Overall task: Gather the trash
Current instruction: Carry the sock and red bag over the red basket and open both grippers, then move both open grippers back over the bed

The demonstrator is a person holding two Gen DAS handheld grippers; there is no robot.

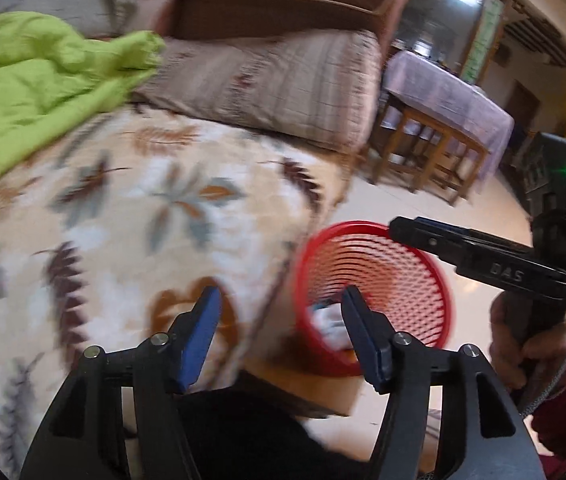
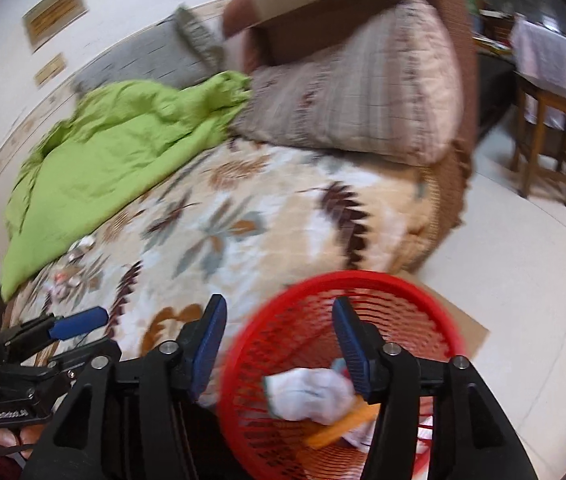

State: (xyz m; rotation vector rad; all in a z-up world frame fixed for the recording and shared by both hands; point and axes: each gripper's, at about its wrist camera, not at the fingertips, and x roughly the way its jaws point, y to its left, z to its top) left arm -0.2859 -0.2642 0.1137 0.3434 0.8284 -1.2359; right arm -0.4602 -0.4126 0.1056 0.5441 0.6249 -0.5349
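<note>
A red mesh basket (image 2: 415, 292) stands on the floor beside the bed, holding crumpled white paper (image 2: 307, 394) and an orange strip (image 2: 343, 426). My right gripper (image 2: 279, 316) hangs open just above the basket's near rim, with nothing between its fingers. In the left wrist view the red basket (image 1: 423, 264) sits low right, white trash (image 1: 329, 318) showing inside. Over the bed's edge next to the basket, my left gripper (image 1: 281, 304) is open and empty. Small bits of litter (image 2: 69, 270) lie on the bedspread near the green cloth.
A leaf-patterned bedspread (image 1: 123, 208) covers the bed, with a green blanket (image 2: 107, 152) and a striped pillow (image 2: 363, 92) at its head. A wooden table with a lilac cloth (image 1: 443, 92) stands across pale floor tiles. Cardboard (image 2: 471, 328) lies under the basket.
</note>
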